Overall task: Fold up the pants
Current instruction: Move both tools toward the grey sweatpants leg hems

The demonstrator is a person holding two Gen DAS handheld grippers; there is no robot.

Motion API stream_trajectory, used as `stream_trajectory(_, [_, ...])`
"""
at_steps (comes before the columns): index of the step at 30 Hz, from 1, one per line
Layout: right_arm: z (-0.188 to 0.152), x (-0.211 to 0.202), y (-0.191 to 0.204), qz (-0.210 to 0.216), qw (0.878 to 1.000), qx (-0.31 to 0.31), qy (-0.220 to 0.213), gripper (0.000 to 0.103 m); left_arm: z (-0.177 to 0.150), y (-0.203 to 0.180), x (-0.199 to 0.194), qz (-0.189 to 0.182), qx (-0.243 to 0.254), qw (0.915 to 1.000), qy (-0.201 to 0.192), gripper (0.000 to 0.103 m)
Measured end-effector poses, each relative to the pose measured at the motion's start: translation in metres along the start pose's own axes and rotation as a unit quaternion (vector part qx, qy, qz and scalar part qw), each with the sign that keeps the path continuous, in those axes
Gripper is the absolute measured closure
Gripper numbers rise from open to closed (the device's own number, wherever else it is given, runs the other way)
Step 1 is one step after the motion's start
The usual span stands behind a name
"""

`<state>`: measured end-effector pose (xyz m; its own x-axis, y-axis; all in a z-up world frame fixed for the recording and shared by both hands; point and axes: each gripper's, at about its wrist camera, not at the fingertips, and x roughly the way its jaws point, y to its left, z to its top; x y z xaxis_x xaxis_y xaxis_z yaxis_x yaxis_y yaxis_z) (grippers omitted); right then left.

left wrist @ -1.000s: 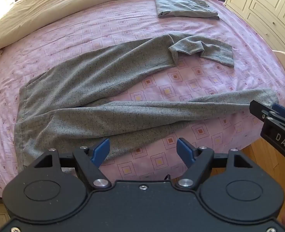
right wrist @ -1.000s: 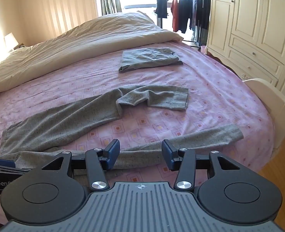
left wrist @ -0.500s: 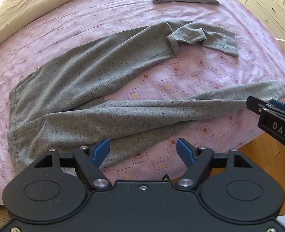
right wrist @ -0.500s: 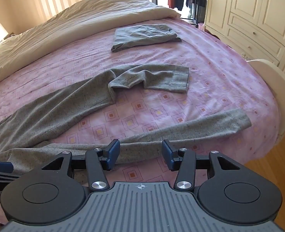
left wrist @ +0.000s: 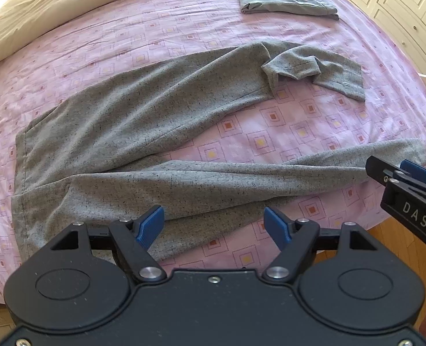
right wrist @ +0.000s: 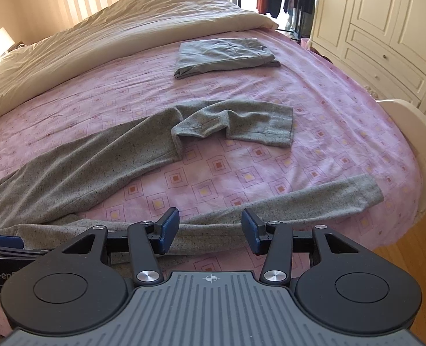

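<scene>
On the bed (left wrist: 184, 28) my pants (left wrist: 143, 132) lie lengthwise, waist left, legs splayed right, far cuff doubled back. Both my left gripper (left wrist: 214, 225) and right gripper (right wrist: 210, 227) gape empty, now nearer the near leg than before.

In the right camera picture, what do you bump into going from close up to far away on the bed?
Right gripper → near pant leg → crumpled far pant leg → folded grey clothes → cream duvet.

Speckled grey knit pants (left wrist: 143, 132) on matt pink printed cotton sheet (left wrist: 161, 37); glossy wooden floor (right wrist: 409, 242).
</scene>
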<state>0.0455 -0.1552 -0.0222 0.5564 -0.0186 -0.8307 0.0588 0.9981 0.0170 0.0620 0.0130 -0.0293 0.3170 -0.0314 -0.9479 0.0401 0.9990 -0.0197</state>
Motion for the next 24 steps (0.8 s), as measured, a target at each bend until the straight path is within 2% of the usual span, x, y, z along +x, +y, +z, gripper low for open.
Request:
stream_trajectory(11, [0.003,-0.009,0.005,0.002,1.0,-0.005,-0.016,0.057,0.001,0.0,-0.009,0.001,-0.003,0.9999,-0.014,0.026])
stream_trajectory(24, [-0.009,-0.017,0.01,0.002,1.0,-0.001,-0.015,0.057,-0.009,0.0,-0.012,-0.011,0.0,0.9999,-0.003,0.026])
